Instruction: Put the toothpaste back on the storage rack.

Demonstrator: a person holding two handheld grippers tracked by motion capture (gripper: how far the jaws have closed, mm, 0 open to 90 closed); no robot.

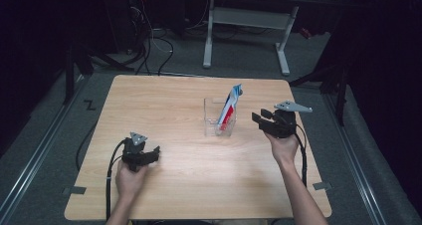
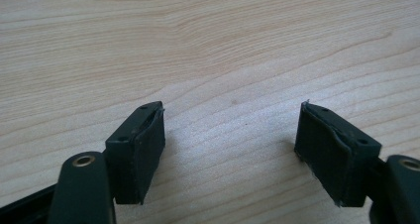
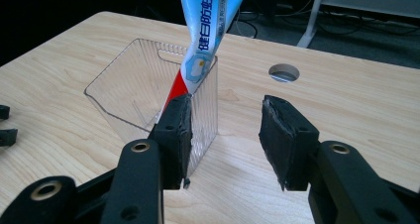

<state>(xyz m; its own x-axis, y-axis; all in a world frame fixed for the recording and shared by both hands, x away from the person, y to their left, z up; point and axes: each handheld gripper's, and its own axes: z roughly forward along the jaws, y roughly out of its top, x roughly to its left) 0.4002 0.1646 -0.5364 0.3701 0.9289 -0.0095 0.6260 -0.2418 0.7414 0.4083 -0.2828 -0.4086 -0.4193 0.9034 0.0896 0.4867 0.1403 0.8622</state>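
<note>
With both my grippers' fingers parted and empty, my right gripper (image 3: 225, 140) beside the bin (image 3: 143, 92) could tip it and the tube (image 3: 205, 33).

Light wooden table (image 1: 164, 100); clear plastic bin (image 1: 213, 116) stands near centre.

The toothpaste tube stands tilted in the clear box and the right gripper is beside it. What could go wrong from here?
1. The right gripper is open beside the clear box; its near jaw might bump the light box and slide or tip it.
2. The toothpaste tube leans on one corner, so a nudge could make it fall out.
</note>
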